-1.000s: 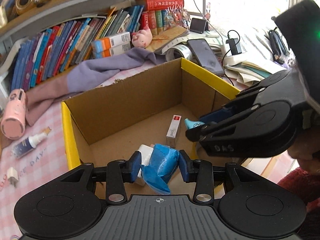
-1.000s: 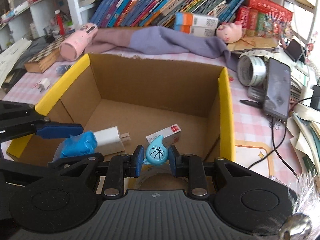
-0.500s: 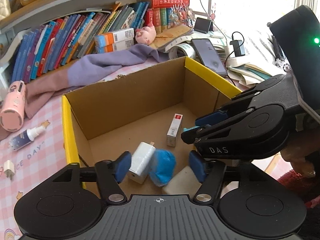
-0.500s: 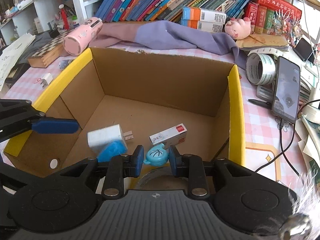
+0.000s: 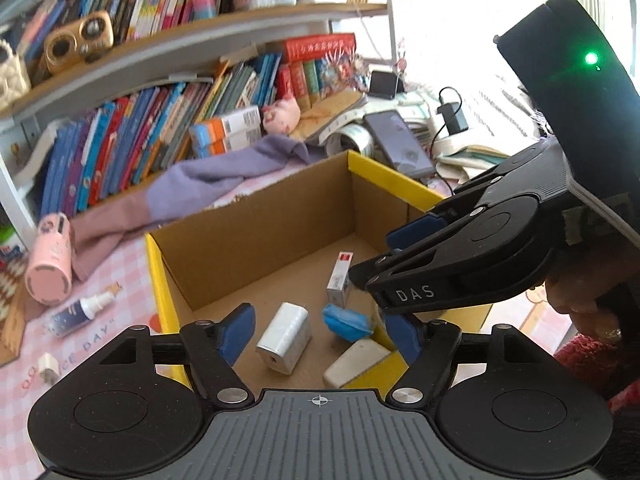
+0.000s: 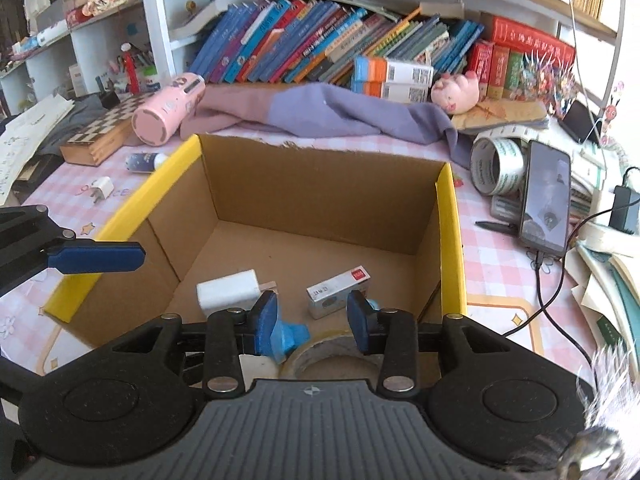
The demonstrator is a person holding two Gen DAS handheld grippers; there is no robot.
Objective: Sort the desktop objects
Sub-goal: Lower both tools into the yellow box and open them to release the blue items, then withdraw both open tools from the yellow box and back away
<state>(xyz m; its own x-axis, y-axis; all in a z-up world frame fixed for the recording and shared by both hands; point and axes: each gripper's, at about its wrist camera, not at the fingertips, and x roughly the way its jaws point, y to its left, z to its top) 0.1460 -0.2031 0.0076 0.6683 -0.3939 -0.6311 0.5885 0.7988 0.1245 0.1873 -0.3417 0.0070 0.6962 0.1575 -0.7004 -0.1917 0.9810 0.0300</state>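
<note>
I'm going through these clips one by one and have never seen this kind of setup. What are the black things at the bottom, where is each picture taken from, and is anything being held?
There is no robot here. A person holds a hand-operated two-finger gripper in each hand, and each carries a wide-angle camera looking forward along its fingers. So one picture comes from the left gripper, the other from the right gripper; the black shapes at the bottom are the tools themselves.

Both hover over an open cardboard box with yellow edges on a pink checked desk. In the box lie a white charger, a small red and white carton, a blue packet, a white block and a roll of tape.

Both sets of jaws stand open, holding nothing. Outside the box lie a pink bottle, a spray bottle, a phone and a purple cloth.
</note>
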